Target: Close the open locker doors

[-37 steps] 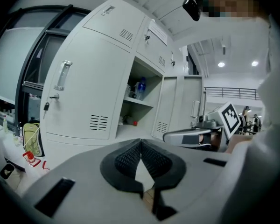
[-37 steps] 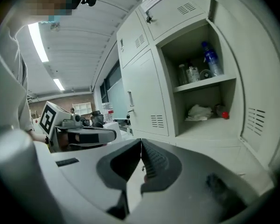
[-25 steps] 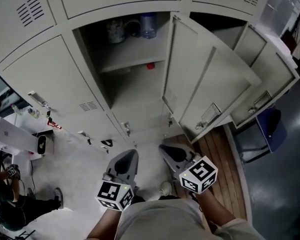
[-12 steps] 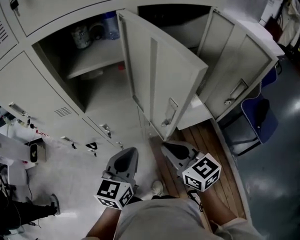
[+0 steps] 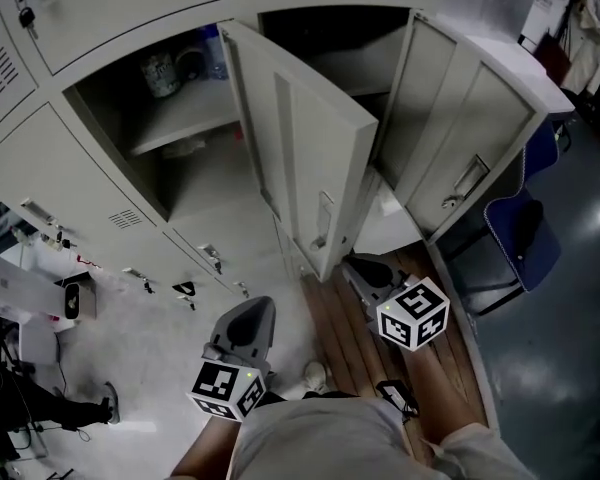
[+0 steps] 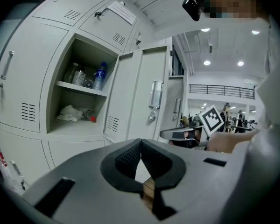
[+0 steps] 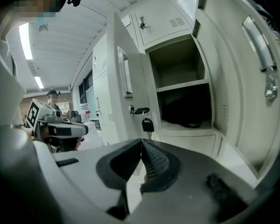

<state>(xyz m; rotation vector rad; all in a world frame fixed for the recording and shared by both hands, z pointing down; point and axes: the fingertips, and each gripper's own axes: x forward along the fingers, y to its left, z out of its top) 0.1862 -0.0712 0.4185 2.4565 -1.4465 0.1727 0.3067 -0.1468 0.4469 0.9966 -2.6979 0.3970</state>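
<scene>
Nearest: left hand-held gripper [image 5: 250,325] sits low over the pale floor, jaws pressed together with nothing in them. The right hand-held gripper [image 5: 368,273] is also clenched and empty, just under the bottom corner of the nearer open door [image 5: 305,158]; whether it touches, the head view doesn't settle. Beyond, the second open door [image 5: 470,138] is swung wide, well apart from both grippers. Judgement: task barely started, both doors need pushing shut, and the neighbouring lockers look shut already. The left locker [image 5: 220,180] shows bottles [image 6: 99,76] on its shelf, with white crumpled stuff and a small red item below. The right locker's inside is mostly hidden behind the nearer door in the head view. The right gripper view gives only a dark shape [image 7: 182,111] on its lower shelf, unidentifiable. A key [image 7: 147,124] hangs at the door edge.
</scene>
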